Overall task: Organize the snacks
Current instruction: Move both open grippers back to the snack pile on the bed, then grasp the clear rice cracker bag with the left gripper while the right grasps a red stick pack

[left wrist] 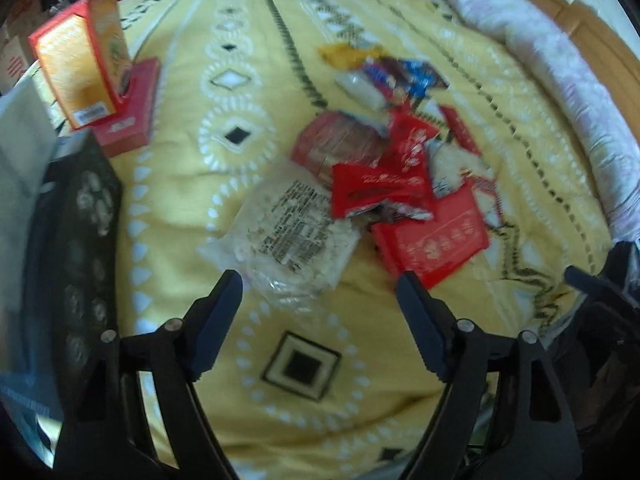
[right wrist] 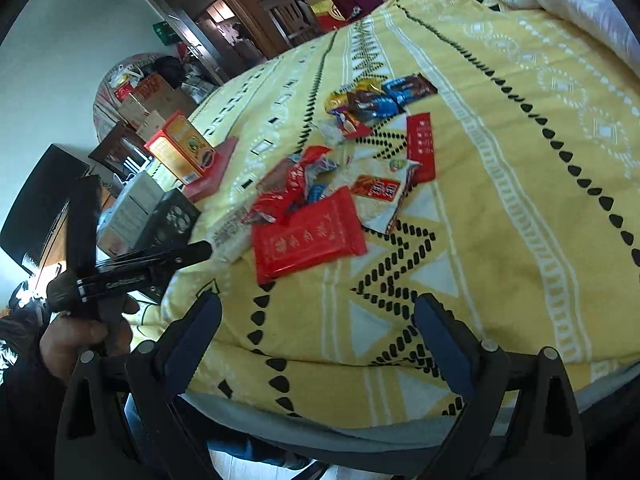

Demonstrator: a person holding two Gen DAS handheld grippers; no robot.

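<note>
A pile of snack packets lies on a yellow patterned blanket. In the left wrist view I see a clear bag of white snacks, small red packets, a flat red packet and blue and brown wrappers. My left gripper is open and empty, just short of the clear bag. My right gripper is open and empty over the blanket, below the flat red packet. The left gripper shows from the side in the right wrist view.
An orange box stands on a flat red box at the left of the bed, next to a black box and a grey box. A rolled pale quilt lies along the far right side. Cartons and furniture stand beyond the bed.
</note>
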